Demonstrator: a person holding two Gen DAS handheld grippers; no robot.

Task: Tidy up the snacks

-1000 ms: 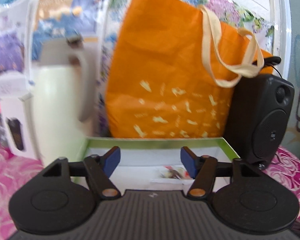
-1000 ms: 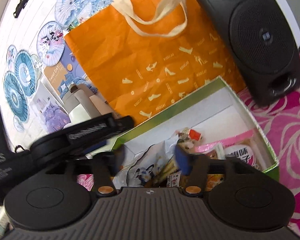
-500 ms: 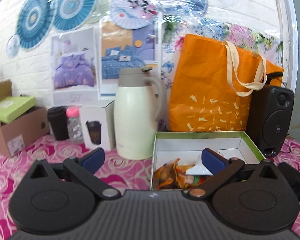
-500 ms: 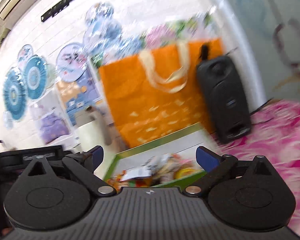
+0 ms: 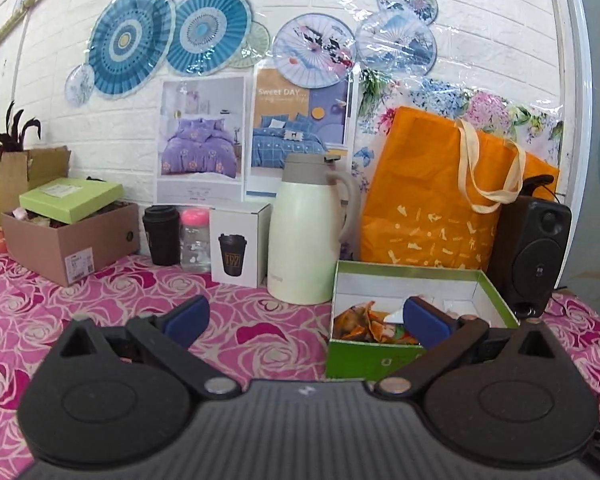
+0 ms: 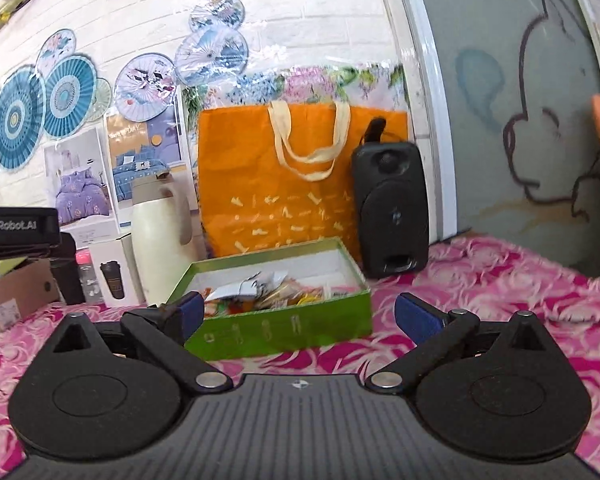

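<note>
A green box (image 5: pixel 374 354) with a white inside stands on the pink rose tablecloth and holds several snack packets (image 5: pixel 364 318). It also shows in the right wrist view (image 6: pixel 284 330), with packets (image 6: pixel 260 290) piled inside. My left gripper (image 5: pixel 304 318) is open and empty, held back from the box, which lies ahead to its right. My right gripper (image 6: pixel 298 312) is open and empty, just in front of the box's near wall. Part of the left gripper's body (image 6: pixel 16 226) shows at the left edge of the right wrist view.
Behind the box stand an orange tote bag (image 5: pixel 432 204), a cream thermos jug (image 5: pixel 306 240) and a black speaker (image 5: pixel 534 250). To the left are a white cup carton (image 5: pixel 236 248), a black cup (image 5: pixel 162 234), a small bottle (image 5: pixel 196 240) and a cardboard box (image 5: pixel 72 236).
Both grippers have pulled back and up from inside the box, and their jaws have opened wide. The views now take in the whole table and wall.
</note>
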